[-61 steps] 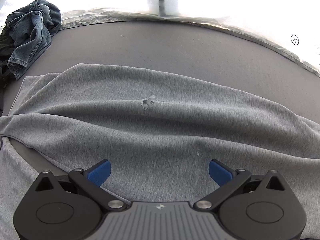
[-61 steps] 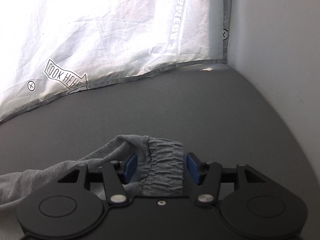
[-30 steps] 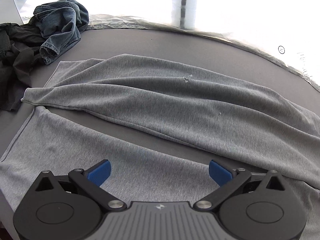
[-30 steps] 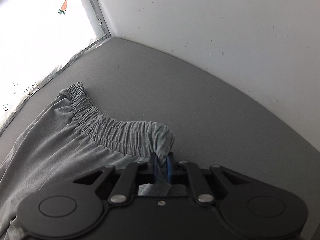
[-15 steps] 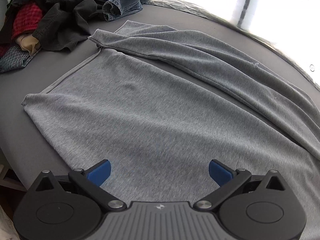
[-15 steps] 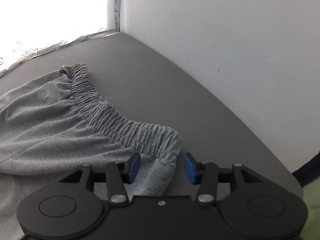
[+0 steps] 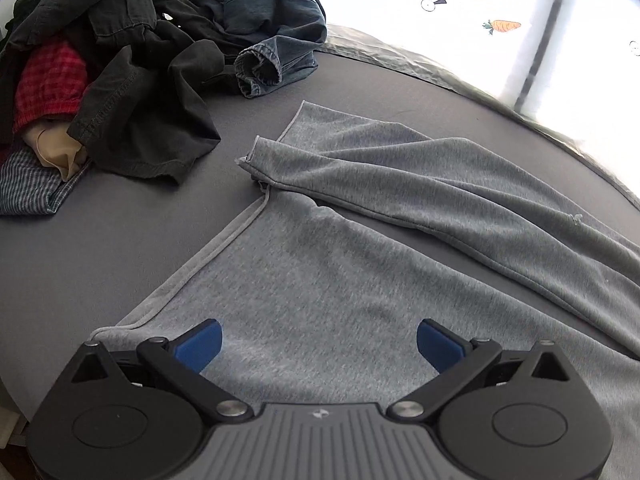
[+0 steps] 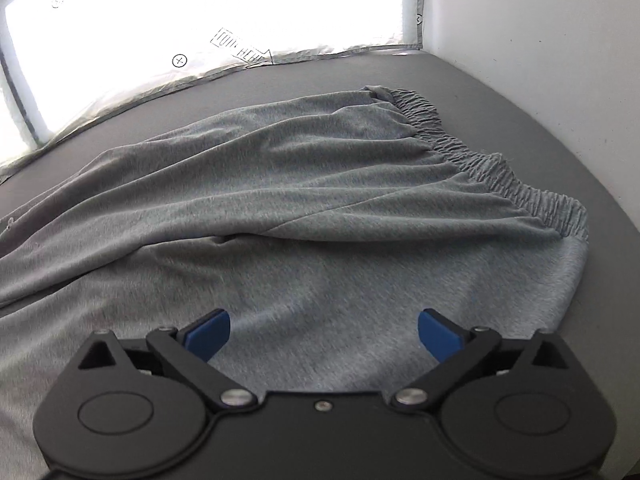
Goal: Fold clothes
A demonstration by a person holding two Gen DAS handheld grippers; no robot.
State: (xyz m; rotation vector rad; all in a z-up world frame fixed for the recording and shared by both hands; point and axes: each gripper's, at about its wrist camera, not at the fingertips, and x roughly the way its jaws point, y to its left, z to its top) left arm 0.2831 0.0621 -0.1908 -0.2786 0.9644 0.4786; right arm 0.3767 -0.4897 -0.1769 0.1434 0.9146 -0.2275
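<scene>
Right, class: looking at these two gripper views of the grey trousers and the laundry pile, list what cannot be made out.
- Left wrist view: the left gripper body covers the grey trousers nearest the camera.
- Left wrist view: the black garment in the clothes pile buries most of the red item.
- Right wrist view: the curtain print is washed out by glare.
- Right wrist view: the right gripper hides the near cloth.

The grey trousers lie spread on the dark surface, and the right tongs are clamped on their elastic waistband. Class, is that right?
Not quite. The grey trousers lie spread, but the right wrist view shows the right tongs open, short of the elastic waistband.
</scene>
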